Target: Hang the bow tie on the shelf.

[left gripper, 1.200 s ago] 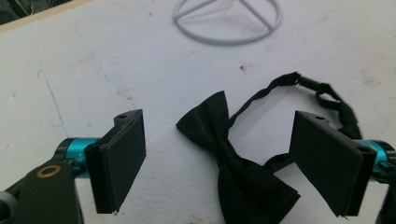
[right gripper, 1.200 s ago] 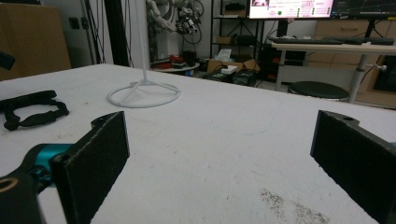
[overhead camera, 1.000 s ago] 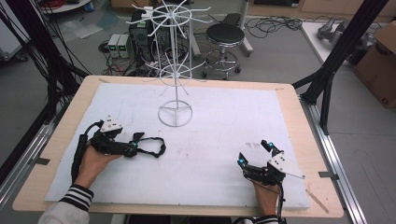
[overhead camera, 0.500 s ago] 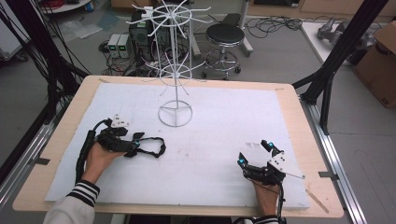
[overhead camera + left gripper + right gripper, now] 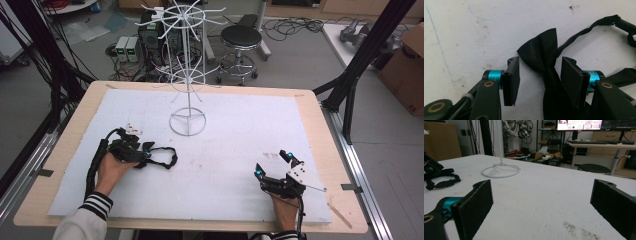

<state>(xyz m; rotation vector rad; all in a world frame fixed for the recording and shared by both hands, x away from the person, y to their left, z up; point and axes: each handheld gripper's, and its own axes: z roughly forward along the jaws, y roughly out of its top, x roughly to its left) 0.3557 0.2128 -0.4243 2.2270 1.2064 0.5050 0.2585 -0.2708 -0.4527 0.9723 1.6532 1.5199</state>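
White wire rack (image 5: 188,65) stands on the table (image 5: 320,130); stool (image 5: 241,37) behind.

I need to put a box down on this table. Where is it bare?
Bare: the white mat between the wire stand and the right gripper, and the far right corner. Crowded: near left, where the left gripper straddles the black bow tie and its strap.
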